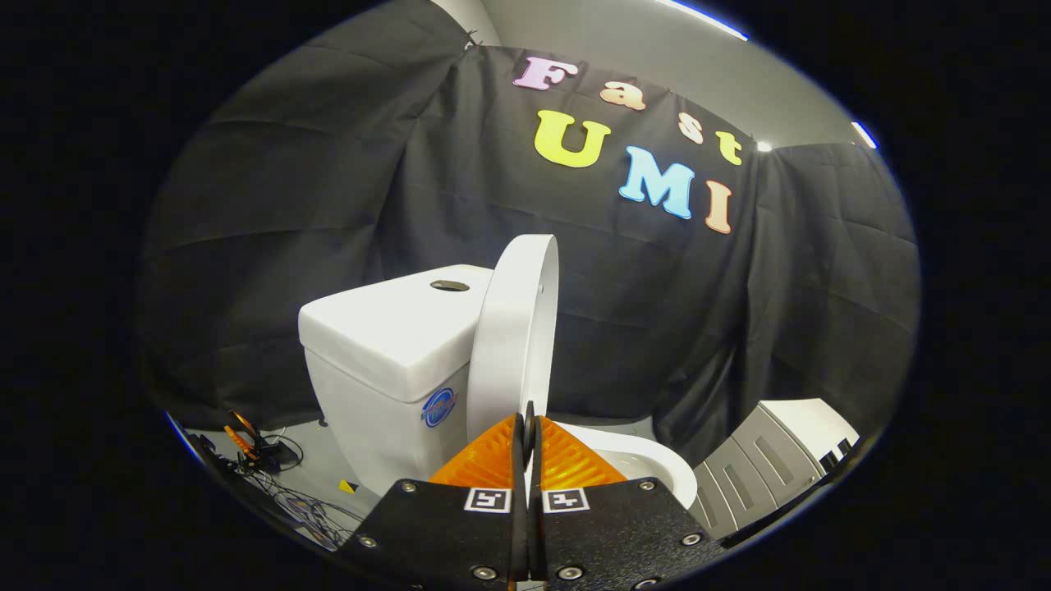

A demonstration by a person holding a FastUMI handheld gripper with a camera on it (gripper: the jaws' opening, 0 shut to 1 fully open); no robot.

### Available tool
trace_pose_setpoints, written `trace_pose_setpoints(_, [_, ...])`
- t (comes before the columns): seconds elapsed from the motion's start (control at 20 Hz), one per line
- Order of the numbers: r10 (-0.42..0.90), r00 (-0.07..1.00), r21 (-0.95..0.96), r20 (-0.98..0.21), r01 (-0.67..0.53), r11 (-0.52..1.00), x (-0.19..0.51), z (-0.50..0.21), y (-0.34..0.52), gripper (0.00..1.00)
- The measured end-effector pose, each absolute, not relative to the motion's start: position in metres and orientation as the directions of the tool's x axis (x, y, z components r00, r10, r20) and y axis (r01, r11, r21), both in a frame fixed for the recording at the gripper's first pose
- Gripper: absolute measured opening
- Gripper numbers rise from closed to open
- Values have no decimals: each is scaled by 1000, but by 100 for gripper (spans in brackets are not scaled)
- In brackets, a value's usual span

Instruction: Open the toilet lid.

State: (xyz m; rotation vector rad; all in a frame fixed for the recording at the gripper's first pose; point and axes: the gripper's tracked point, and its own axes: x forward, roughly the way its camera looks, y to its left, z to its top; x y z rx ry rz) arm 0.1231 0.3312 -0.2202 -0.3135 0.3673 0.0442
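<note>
The white toilet lid (516, 328) stands raised, nearly upright, with its back leaning toward the white tank (386, 336). Below it to the right, part of the open bowl rim (649, 464) shows. My gripper (529, 420) is shut, its two fingers pressed together with nothing between them. The fingertips sit just in front of the lid's lower edge; whether they touch it I cannot tell.
A flush button (450, 286) sits on top of the tank. Cables and an orange tool (263, 451) lie on the floor left of the toilet. A grey and white cabinet (772, 464) stands to the right of the bowl. Black cloth hangs behind.
</note>
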Motion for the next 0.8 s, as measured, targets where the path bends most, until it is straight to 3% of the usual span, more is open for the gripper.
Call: trace_pose_setpoints(0.8, [-8,941,-369,-338,-125,921,123,-223,346,0])
